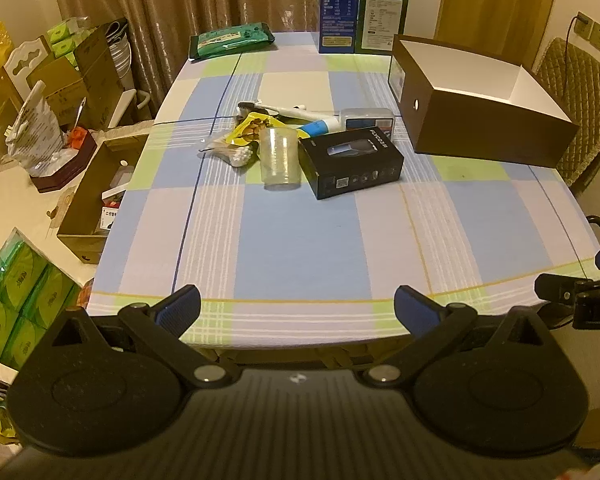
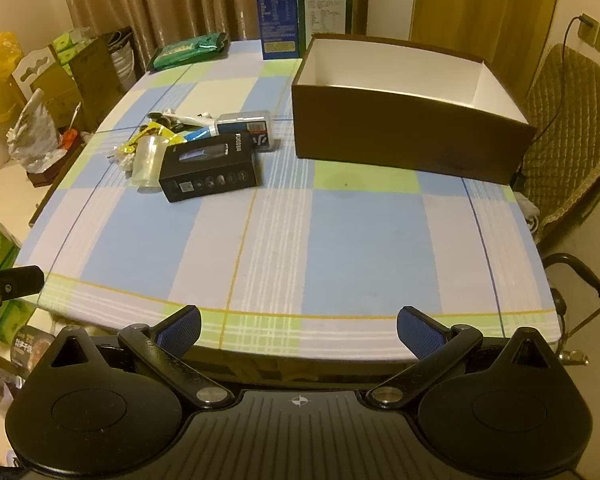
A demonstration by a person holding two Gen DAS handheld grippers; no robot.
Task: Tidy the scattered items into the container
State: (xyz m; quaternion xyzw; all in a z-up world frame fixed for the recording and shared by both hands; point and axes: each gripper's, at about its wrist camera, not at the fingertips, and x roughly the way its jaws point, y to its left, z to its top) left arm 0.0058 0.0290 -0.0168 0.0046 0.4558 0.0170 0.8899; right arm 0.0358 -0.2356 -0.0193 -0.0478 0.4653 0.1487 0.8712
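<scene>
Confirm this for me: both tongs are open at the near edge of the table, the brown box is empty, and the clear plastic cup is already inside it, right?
Not quite. The clear plastic cup is not in the brown box; the right wrist view shows it on the table beside the black carton, in the pile. The rest holds: left tongs and right tongs are open, and the box is empty.

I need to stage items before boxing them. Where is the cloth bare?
Bare: the near half of the tablecloth, between the table edge and the black box; also the strip before the brown container. Crowded: around the clear cup.
</scene>
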